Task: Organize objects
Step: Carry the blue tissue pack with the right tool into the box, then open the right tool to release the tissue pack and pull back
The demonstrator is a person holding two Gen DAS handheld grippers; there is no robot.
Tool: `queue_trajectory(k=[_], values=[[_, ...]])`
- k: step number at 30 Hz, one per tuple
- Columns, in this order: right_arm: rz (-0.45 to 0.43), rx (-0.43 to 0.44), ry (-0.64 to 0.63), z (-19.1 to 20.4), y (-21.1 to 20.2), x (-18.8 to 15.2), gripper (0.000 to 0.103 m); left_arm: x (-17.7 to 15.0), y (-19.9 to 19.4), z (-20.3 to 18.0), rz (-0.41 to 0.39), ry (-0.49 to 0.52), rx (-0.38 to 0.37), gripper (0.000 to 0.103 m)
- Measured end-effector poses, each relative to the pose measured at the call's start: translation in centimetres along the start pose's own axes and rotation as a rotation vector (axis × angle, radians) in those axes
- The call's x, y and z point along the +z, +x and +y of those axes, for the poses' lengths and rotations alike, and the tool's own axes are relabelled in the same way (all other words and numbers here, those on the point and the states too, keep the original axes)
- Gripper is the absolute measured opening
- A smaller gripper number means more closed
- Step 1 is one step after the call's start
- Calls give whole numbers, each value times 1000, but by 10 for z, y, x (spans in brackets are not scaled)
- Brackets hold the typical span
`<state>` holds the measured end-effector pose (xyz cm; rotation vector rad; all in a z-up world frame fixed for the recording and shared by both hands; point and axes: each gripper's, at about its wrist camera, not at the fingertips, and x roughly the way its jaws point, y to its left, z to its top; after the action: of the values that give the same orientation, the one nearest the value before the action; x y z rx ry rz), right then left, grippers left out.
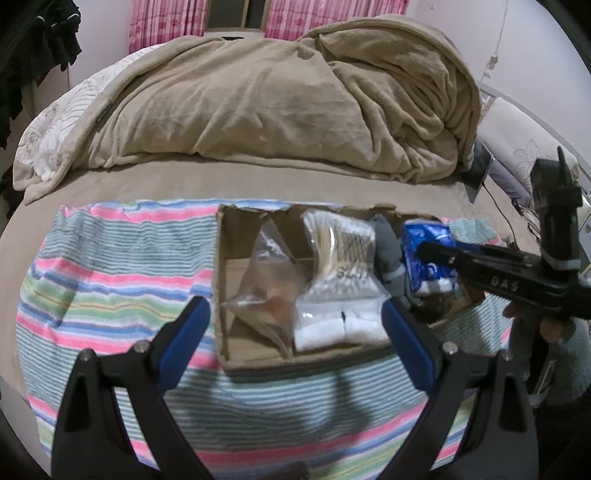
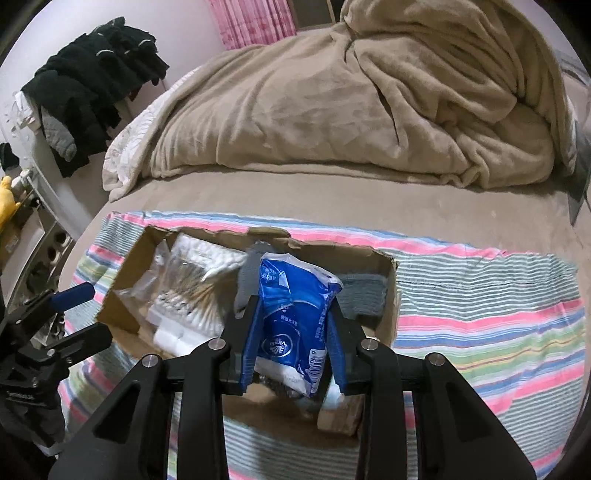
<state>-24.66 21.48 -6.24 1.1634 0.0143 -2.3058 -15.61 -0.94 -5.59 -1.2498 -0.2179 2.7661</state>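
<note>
Gripping the blue tissue pack (image 2: 295,314) over the cardboard box (image 2: 125,295) — right tongs (image 2: 293,354); left tongs (image 1: 295,325) gape empty.

Blue-and-white plastic tissue packet (image 2: 295,317); brown cardboard box (image 1: 225,258); pink, blue, green and white striped cloth (image 1: 110,280); tan fleece blanket (image 1: 277,99); pink patterned curtain (image 1: 166,18); grey knitted fabric (image 2: 364,295); black hanging clothes (image 2: 92,81).
</note>
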Motion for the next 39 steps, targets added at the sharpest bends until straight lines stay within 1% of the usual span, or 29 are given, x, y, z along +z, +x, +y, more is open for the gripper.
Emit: queue_trajectory(k=[4,6,11,13,15,17,19,21,24,32,39], values=[[20,-8,-6,-3,18,-2,36,2,5,-1,4,0,-5,95],[22,-26,-20,-2,24,-3,36,3,7,-2,9,1,-6,95],[18,-31,-19,-1,23,-2,37,2,7,0,15,-4,-4,95],[12,-33,-11,-1,20,-2,40,1,5,-1,15,-6,-4,95],[6,-40,-2,-1,15,-2,44,1,2,-1,14,-9,-2,95],[-2,-39,0,-1,10,-2,53,1,-2,-2,11,-7,2,95],[-5,-38,-1,1,5,-3,57,1,-7,-3,4,-5,4,95],[-13,-40,-3,3,-1,-5,58,0,-14,-5,-4,-2,5,95],[-25,-38,-5,6,-12,-7,63,-3,-22,-8,-9,1,8,95],[-55,-58,-15,16,-43,-18,64,-14,-45,-16,-30,-2,15,95],[-74,-66,-24,25,-69,-33,65,-19,-77,-24,-94,-30,24,95]])
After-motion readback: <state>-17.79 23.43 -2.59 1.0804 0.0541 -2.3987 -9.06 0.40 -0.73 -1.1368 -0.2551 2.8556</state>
